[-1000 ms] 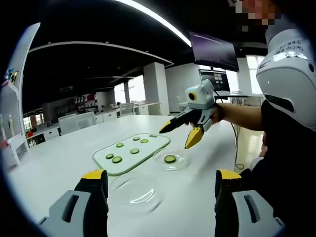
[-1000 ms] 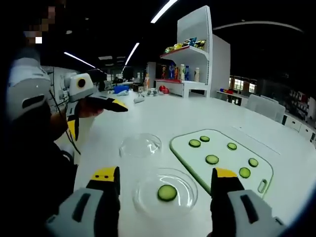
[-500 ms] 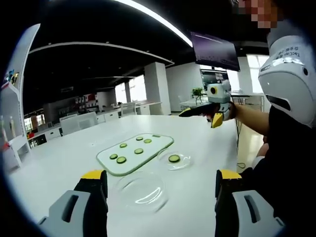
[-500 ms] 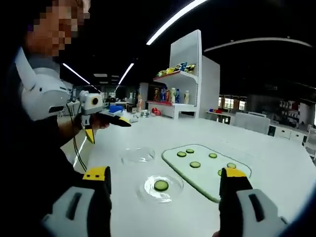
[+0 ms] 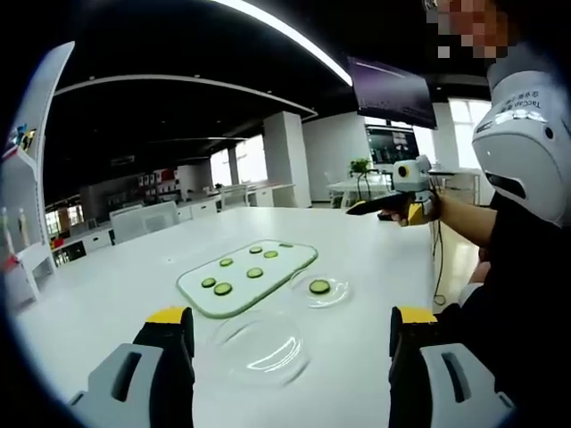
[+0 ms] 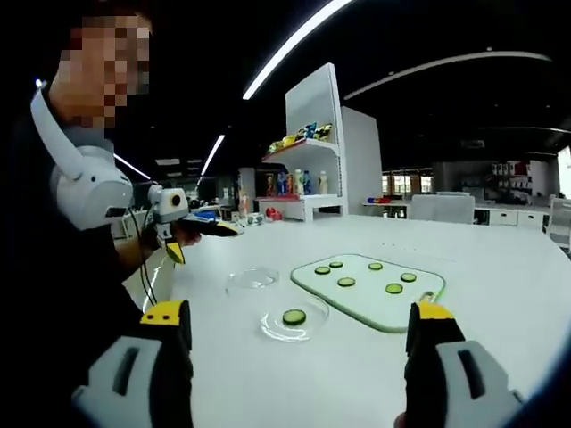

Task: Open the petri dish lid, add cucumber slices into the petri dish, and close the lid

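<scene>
Both claws spread wide and empty — left gripper (image 5: 284, 334), right gripper (image 6: 299, 325) — above the open petri dish (image 6: 294, 320) holding one cucumber slice (image 6: 293, 316), its lid (image 5: 260, 349) lying apart.

i see a broad white table (image 5: 107, 285) across the lower half of both views. in the right gripper view a tall white shelf unit (image 6: 323, 147) stands at upper centre, with coloured bottles (image 6: 290, 183) on its middle shelf and small items on the top one. a dark monitor (image 5: 389, 91) hangs at upper right of the left gripper view. long ceiling lights (image 5: 281, 36) run overhead, and white chairs (image 5: 138, 220) sit behind the table at left.
</scene>
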Action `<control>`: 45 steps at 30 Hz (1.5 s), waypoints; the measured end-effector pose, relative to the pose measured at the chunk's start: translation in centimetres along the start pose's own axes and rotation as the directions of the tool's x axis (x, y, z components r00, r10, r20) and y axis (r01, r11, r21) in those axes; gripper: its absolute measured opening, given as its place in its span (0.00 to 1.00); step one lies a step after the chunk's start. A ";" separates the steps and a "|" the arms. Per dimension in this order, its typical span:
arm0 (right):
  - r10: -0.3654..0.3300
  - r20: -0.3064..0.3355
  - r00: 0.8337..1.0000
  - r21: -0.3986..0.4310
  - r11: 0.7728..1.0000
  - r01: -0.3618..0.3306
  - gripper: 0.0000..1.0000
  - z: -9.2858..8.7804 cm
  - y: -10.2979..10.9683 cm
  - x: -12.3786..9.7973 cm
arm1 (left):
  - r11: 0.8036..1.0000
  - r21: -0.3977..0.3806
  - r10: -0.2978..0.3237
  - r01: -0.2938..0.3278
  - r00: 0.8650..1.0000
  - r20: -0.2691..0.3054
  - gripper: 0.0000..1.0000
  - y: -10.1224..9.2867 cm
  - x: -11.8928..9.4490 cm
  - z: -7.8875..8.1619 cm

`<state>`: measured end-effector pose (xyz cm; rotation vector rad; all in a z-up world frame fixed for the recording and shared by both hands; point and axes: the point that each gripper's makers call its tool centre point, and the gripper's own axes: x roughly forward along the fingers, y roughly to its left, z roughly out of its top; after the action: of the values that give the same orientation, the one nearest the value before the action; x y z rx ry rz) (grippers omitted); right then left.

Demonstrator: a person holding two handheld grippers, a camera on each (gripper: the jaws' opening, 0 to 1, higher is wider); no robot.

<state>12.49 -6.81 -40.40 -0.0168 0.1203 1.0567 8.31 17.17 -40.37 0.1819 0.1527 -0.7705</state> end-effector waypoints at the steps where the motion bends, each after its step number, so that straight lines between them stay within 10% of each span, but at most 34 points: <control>1: -0.002 -0.004 1.000 0.000 1.000 0.002 0.97 -0.2 0.0 0.0 | 1.000 0.001 0.000 0.000 1.000 -0.001 0.90 0.0 0.0 0.0; 18: 0.078 -0.041 0.996 -0.035 0.996 -0.079 0.97 -0.2 2.1 3.4 | 0.998 0.051 0.034 -0.030 0.996 -0.080 0.95 4.2 -1.6 -2.3; 25: 0.161 -0.112 0.981 -0.103 0.980 -0.172 0.97 -0.7 4.1 6.8 | 0.993 0.064 -0.102 0.104 0.994 -0.024 0.95 4.1 -1.8 -2.4; 45: 0.363 -0.359 0.860 -0.203 0.869 -0.451 0.95 -3.5 9.8 17.7 | 0.938 0.049 -0.339 0.343 0.938 -0.070 0.91 5.2 1.5 -5.7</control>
<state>12.26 13.12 -45.30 -0.4362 0.2664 1.4929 12.58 21.05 -45.65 0.2404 0.2226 -1.1177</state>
